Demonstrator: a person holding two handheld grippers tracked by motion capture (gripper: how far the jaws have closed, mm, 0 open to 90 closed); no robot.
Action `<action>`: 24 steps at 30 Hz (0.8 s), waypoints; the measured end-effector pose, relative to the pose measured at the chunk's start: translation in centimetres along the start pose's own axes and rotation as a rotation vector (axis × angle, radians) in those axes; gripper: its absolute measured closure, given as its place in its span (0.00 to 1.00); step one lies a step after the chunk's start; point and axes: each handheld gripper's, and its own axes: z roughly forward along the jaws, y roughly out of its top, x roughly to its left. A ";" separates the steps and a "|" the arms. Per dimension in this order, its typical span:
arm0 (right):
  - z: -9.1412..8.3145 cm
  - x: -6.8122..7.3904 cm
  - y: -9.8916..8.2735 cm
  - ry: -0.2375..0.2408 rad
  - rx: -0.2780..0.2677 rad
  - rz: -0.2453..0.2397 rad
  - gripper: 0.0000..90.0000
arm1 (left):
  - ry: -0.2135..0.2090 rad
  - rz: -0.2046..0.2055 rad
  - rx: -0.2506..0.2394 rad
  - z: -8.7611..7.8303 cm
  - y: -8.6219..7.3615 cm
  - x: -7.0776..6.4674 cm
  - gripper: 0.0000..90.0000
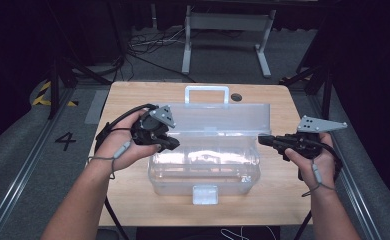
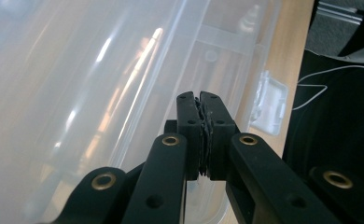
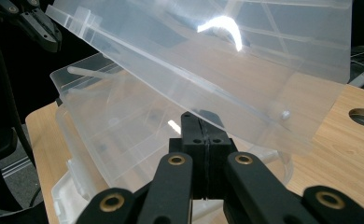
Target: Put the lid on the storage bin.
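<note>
Clear plastic is what both grippers are working around: a transparent storage box (image 1: 205,167) is sitting at the centre of the high view on a wooden table (image 1: 128,197), its lid (image 1: 223,120) already standing raised behind it, handle uppermost; the front latch (image 1: 205,194) is hanging free at the lower middle; the left gripper (image 1: 170,144) is hovering at the box's left rim, jaws pressed together on nothing (its own view shows the pads meeting); the right gripper (image 1: 263,140) is waiting just off the right end, jaws likewise closed and empty; judging by this, opening looks done, while any loading or closing is yet to start.
</note>
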 end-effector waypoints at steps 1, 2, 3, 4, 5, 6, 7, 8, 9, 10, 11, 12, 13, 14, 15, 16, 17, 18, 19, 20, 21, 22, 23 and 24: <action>0.0 0.0 0.0 0.001 0.001 0.000 1.00 | 0.003 -0.019 -0.013 -0.2 -0.6 0.2 0.97; 0.0 0.0 0.0 0.001 0.001 0.000 1.00 | 0.003 -0.019 -0.013 -0.2 -0.6 0.2 0.97; 0.0 0.0 0.0 0.001 0.001 0.000 1.00 | 0.007 -0.034 -0.028 -0.3 -1.0 0.3 0.97; 0.0 0.0 0.0 0.002 0.001 0.000 1.00 | 0.009 -0.044 -0.035 -0.4 -1.3 0.4 0.98; 0.0 0.0 0.0 0.000 0.001 -0.001 1.00 | 0.007 -0.051 -0.042 -0.5 -1.6 0.5 0.98; 0.0 0.0 0.0 0.000 0.001 -0.001 1.00 | 0.008 -0.059 -0.050 -0.6 -1.9 0.6 0.98; 0.0 0.0 0.0 0.000 0.001 -0.001 1.00 | 0.011 -0.065 -0.056 -0.6 -2.1 0.7 0.98; 0.0 0.0 0.0 0.000 0.001 -0.001 1.00 | 0.011 -0.075 -0.063 -0.7 -2.5 0.8 0.98; 0.0 0.0 0.0 -0.001 0.001 -0.001 1.00 | 0.014 -0.082 -0.067 -0.8 -2.7 0.8 0.98; 0.0 0.0 0.0 -0.001 0.001 -0.002 1.00 | 0.017 -0.090 -0.072 -0.8 -3.0 0.9 0.98; 0.0 0.0 0.0 -0.002 0.002 -0.002 1.00 | 0.019 -0.097 -0.081 -0.9 -3.3 1.0 0.98; 0.0 0.0 0.0 -0.002 0.001 -0.002 1.00 | 0.021 -0.104 -0.087 -1.0 -3.5 1.1 0.98; 0.0 0.0 0.0 -0.002 0.001 -0.001 1.00 | 0.022 -0.112 -0.096 -1.1 -3.8 1.1 0.98; 0.0 0.0 0.0 -0.002 0.000 -0.001 1.00 | 0.022 -0.117 -0.100 -1.2 -4.0 1.2 0.98; 0.0 0.0 0.0 -0.002 0.000 -0.002 1.00 | 0.025 -0.125 -0.109 -1.3 -4.2 1.2 0.98; 0.0 0.0 0.0 -0.002 0.000 -0.002 1.00 | 0.025 -0.125 -0.109 -1.3 -4.2 1.2 0.98; 0.0 0.0 0.0 -0.003 -0.001 -0.002 1.00 | 0.025 -0.136 -0.117 -1.4 -4.6 1.3 0.98; 0.0 0.0 0.0 -0.003 -0.001 -0.002 1.00 | 0.028 -0.144 -0.122 -1.4 -4.8 1.4 0.98; 0.0 0.0 0.0 -0.004 0.000 -0.003 1.00 | 0.028 -0.154 -0.128 -1.4 -5.0 1.4 0.98; 0.0 0.0 0.0 -0.003 0.000 -0.002 1.00 | 0.031 -0.159 -0.132 -1.4 -5.2 1.5 0.98; 0.0 0.0 0.0 -0.003 -0.001 -0.002 1.00 | 0.034 -0.173 -0.142 -1.5 -5.5 1.6 0.98; 0.0 0.0 0.0 -0.003 -0.002 -0.002 1.00 | 0.033 -0.181 -0.149 -1.5 -5.6 1.7 0.98; 0.0 0.1 0.0 -0.003 -0.001 -0.002 1.00 | 0.034 -0.188 -0.157 -1.5 -5.9 1.7 0.98; 0.0 0.1 0.0 -0.004 0.000 -0.002 1.00 | 0.036 -0.195 -0.165 -1.6 -6.0 1.8 0.98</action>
